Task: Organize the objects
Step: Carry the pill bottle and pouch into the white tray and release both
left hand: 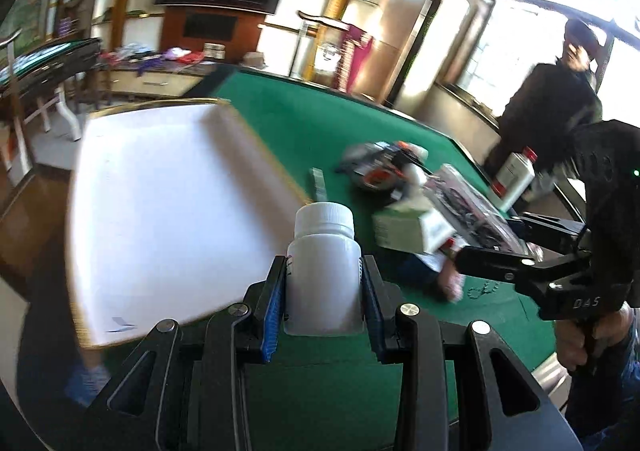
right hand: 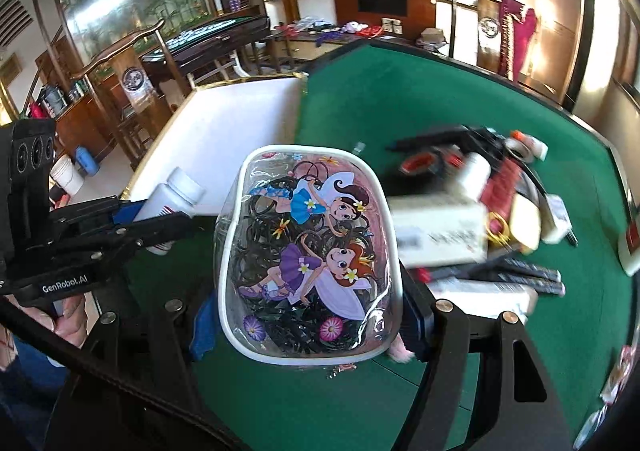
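The round green felt table [right hand: 420,91] carries a large white rectangular tray with a gold rim [left hand: 160,191] at its ten o'clock edge and a jumbled pile of boxes and packets [right hand: 480,219] at two o'clock. The right gripper [right hand: 312,315] is clamped wide across a clear plastic pouch printed with cartoon fairies and stuffed with black hair ties [right hand: 308,255], long axis pointing away toward twelve. The left gripper [left hand: 324,287] pinches narrowly a white plastic pill bottle with a ribbed screw cap [left hand: 323,251], upright. The tray lies at eleven o'clock from both; the left, I judge, is nearer.
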### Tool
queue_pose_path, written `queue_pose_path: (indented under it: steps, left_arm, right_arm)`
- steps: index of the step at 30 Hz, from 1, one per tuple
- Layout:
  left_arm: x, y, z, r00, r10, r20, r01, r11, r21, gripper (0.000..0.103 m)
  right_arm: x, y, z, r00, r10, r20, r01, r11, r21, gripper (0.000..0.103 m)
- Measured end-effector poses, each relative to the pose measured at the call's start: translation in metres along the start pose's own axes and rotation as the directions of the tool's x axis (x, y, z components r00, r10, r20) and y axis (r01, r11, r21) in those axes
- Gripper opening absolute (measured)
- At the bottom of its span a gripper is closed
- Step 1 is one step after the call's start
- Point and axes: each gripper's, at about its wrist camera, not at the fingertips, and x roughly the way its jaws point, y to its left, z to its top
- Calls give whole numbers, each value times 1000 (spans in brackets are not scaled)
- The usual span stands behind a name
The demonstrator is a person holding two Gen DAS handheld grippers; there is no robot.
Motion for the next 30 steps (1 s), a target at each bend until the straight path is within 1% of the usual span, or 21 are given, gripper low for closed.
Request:
queue_pose_path:
  steps: [3,7,9,12,14,16,18,20,21,24,26,28,30]
  left_arm:
    - [-3,22,10,999,42,6,-42,999,-34,31]
    - [0,41,29,996,89,6,-88,995,-41,31]
    - [7,47,41,995,100,2,-100,994,-31,31]
    - [25,63,61,993,116,-33,-117,992,-43,31]
    - [42,76,74,990,127,-54,-130,990,-59,31]
    - [58,85,83,982,169,-80,-175,982,-71,31]
    - [78,102,95,979,171,-108,-184,975,-123,31]
    - [92,112,98,973,187,-137,-208,964,-163,31]
    - [99,117,100,973,182,-140,-207,960,-189,31]
    - [117,125,99,967,205,-150,-236,944,-229,31]
    - [126,124,97,967,208,-149,-239,944,-228,31]
    - [132,123,95,962,229,-146,-258,939,-227,31]
    - [136,123,92,960,235,-153,-265,938,-223,31]
  right_arm:
    - [8,13,15,1000,12,-13,-12,1000,-16,71]
    - [24,30,43,999,33,-28,-34,999,-28,72]
    - [36,34,59,998,44,-41,-45,999,-17,72]
    - [61,39,91,996,57,-71,-57,998,-5,72]
    - [78,37,111,995,48,-83,-47,999,15,72]
    - [103,33,138,994,66,-90,-60,996,67,72]
    - [124,28,155,992,60,-108,-50,994,92,72]
    - [148,23,169,991,54,-122,-37,991,132,72]
    - [161,19,173,989,60,-134,-39,987,154,72]
    - [195,12,184,984,60,-165,-27,980,197,72]
    - [214,12,190,983,60,-174,-21,976,217,72]
    - [229,11,196,978,82,-193,-34,970,243,72]
    - [241,12,202,975,77,-210,-24,969,246,72]
